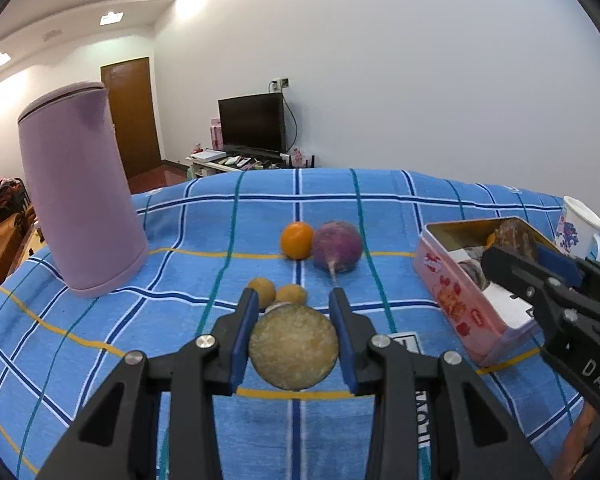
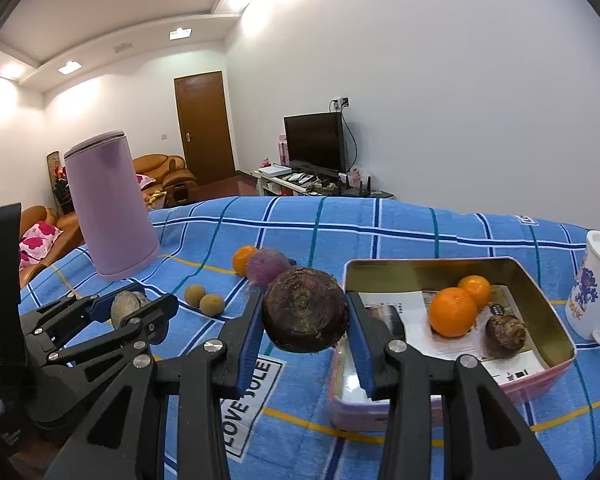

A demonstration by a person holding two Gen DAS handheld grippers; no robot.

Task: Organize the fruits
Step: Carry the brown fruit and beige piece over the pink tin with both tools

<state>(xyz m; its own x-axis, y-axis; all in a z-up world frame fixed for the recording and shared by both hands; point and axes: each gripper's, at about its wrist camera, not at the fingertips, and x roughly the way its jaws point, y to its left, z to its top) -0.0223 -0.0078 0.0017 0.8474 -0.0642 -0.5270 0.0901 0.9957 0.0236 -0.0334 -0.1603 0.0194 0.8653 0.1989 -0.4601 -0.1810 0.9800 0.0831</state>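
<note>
Clamped in your right gripper (image 2: 306,316), the dark root (image 2: 305,310) hangs beside the pink tin (image 2: 540,280) (two oranges inside already). Carry it over the rim before lowering. Your left gripper (image 1: 294,340) grips a pale round fruit (image 1: 293,346) above the cloth (image 1: 180,240); bring that afterwards.

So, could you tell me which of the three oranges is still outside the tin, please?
The orange on the blue cloth, touching the purple radish. The other two oranges sit together inside the pink tin.
</note>
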